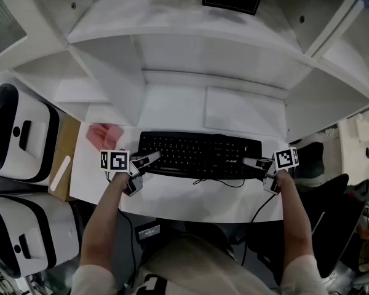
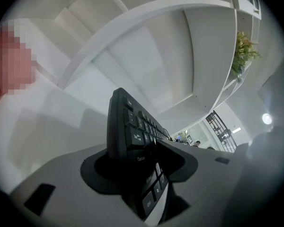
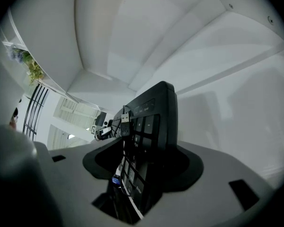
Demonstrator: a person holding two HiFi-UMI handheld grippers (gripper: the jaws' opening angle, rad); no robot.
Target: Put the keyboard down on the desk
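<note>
A black keyboard (image 1: 200, 154) lies lengthwise across the white desk (image 1: 172, 198), its thin cable (image 1: 218, 182) looping along the front edge. My left gripper (image 1: 149, 160) is shut on the keyboard's left end, which fills the jaws in the left gripper view as the keyboard (image 2: 132, 141). My right gripper (image 1: 251, 163) is shut on the right end; in the right gripper view the keyboard (image 3: 149, 141) stands between the jaws with a USB plug (image 3: 125, 118) hanging by it. I cannot tell whether the keyboard rests on the desk or hovers just above it.
A pink cloth (image 1: 104, 134) lies on the desk left of the keyboard. White shelf compartments (image 1: 190, 54) rise behind the desk. Two white-and-black machines (image 1: 18, 140) stand at the far left. A dark chair (image 1: 329, 208) sits at the right.
</note>
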